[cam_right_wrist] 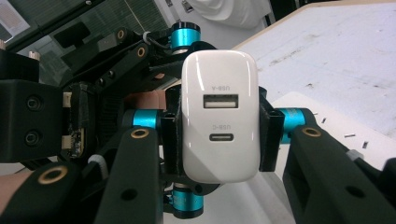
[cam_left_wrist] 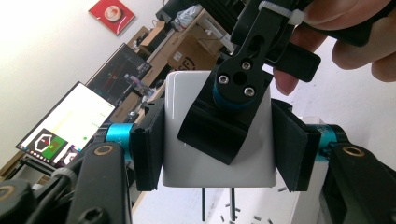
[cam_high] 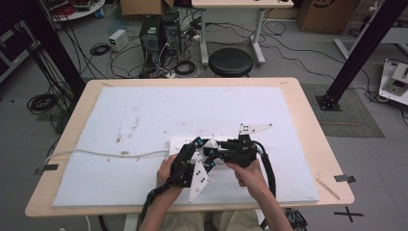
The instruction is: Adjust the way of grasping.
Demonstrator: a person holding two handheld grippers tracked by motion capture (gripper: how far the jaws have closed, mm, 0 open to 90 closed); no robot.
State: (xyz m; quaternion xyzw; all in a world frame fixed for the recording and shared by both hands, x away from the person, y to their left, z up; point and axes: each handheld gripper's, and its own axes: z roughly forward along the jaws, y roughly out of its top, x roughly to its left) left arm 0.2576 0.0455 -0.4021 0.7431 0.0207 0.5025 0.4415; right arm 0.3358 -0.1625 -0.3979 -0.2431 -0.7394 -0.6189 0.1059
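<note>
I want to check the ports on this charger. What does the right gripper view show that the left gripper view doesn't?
Right gripper view: the white charger's port face, with a USB-A socket above a USB-C socket. Left gripper view: its plain side, two metal prongs below, and a lit monitor behind. Both: the charger clamped by the left gripper and the right gripper together.

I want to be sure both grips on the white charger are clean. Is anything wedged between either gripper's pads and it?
Nothing visible: the left gripper and right gripper each press bare pads on opposite sides of the white charger.
</note>
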